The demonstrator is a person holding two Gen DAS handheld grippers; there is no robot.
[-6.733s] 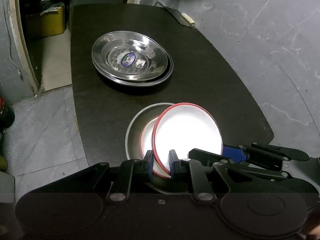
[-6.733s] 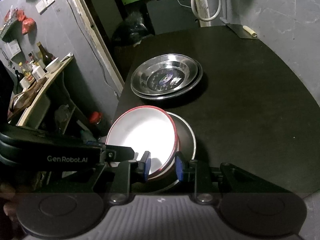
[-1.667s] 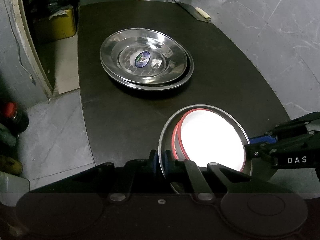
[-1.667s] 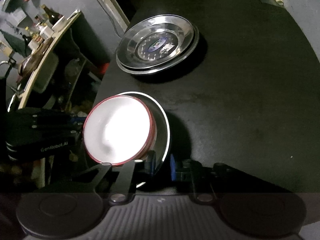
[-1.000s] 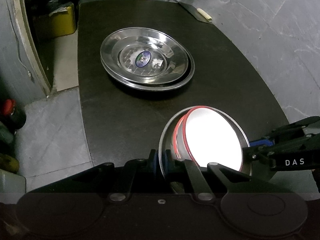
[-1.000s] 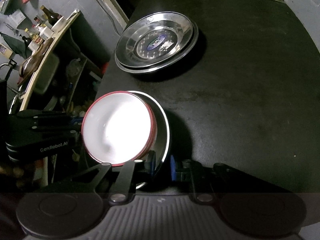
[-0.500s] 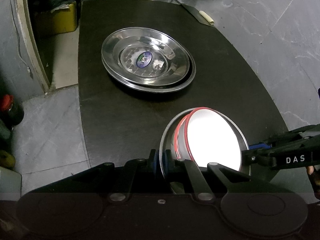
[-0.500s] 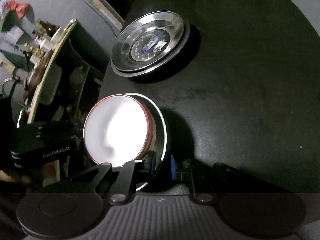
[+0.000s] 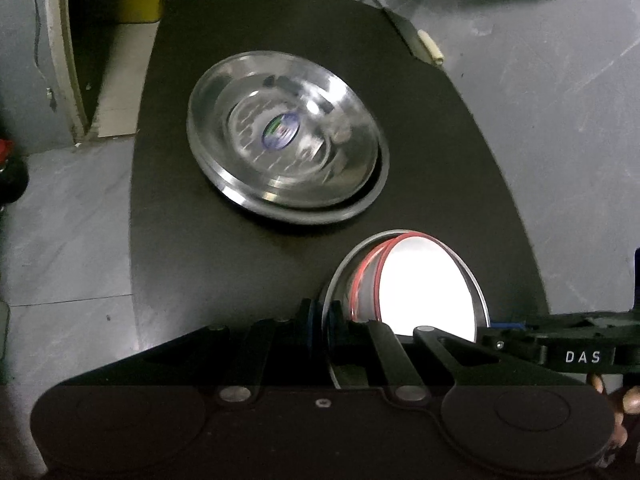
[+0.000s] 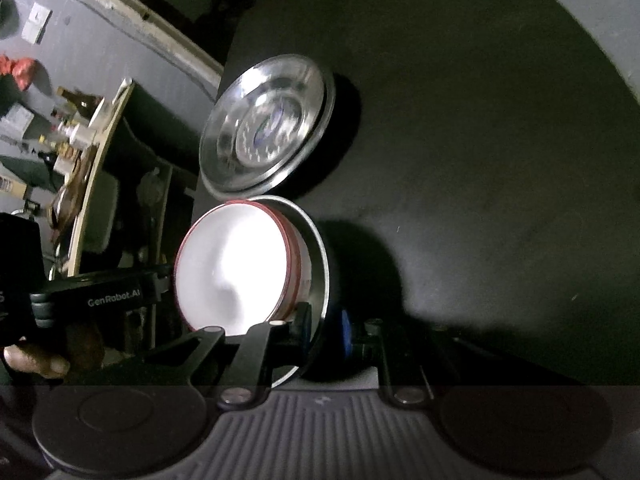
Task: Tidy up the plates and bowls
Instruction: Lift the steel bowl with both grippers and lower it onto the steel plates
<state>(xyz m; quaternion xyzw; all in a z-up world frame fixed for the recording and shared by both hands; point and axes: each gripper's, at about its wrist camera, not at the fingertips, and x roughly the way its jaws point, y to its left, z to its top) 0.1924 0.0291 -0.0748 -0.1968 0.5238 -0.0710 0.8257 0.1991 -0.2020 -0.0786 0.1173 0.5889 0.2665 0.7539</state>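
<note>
Since a moment ago the held stack of dishes has drawn closer to the steel plates lying on the table, and both views have rolled, so the table now sits tilted in them.

The dark table (image 9: pixel 248 264) fills most of both views, with grey marbled floor (image 9: pixel 64 240) around it. On the far part of the table lie two large steel plates (image 9: pixel 284 148), one nested in the other, the upper one slid a little off centre, with an oval sticker (image 9: pixel 280 131) in its middle. In the right wrist view these same plates sit just beyond the held stack, their rims close together in the picture.

The held stack is a steel bowl (image 9: pixel 340 276) with two white, red-rimmed bowls (image 9: pixel 424 284) nested inside it, the whole lot up off the table and casting a shadow to one side.

The left gripper (image 9: pixel 322 324) has its jaws pressed tight on the steel bowl's thin rim at the near edge. The right gripper (image 10: pixel 324 330) pinches the opposite rim of the same steel bowl, its blue pads (image 10: pixel 345 330) on either side of the metal.

At the far table corner lies a knife with a pale handle (image 9: pixel 430 46). A cluttered shelf with bottles (image 10: pixel 76 128) stands beyond the table edge in the right wrist view. A person's fingers (image 10: pixel 36 360) show under the left gripper there.
</note>
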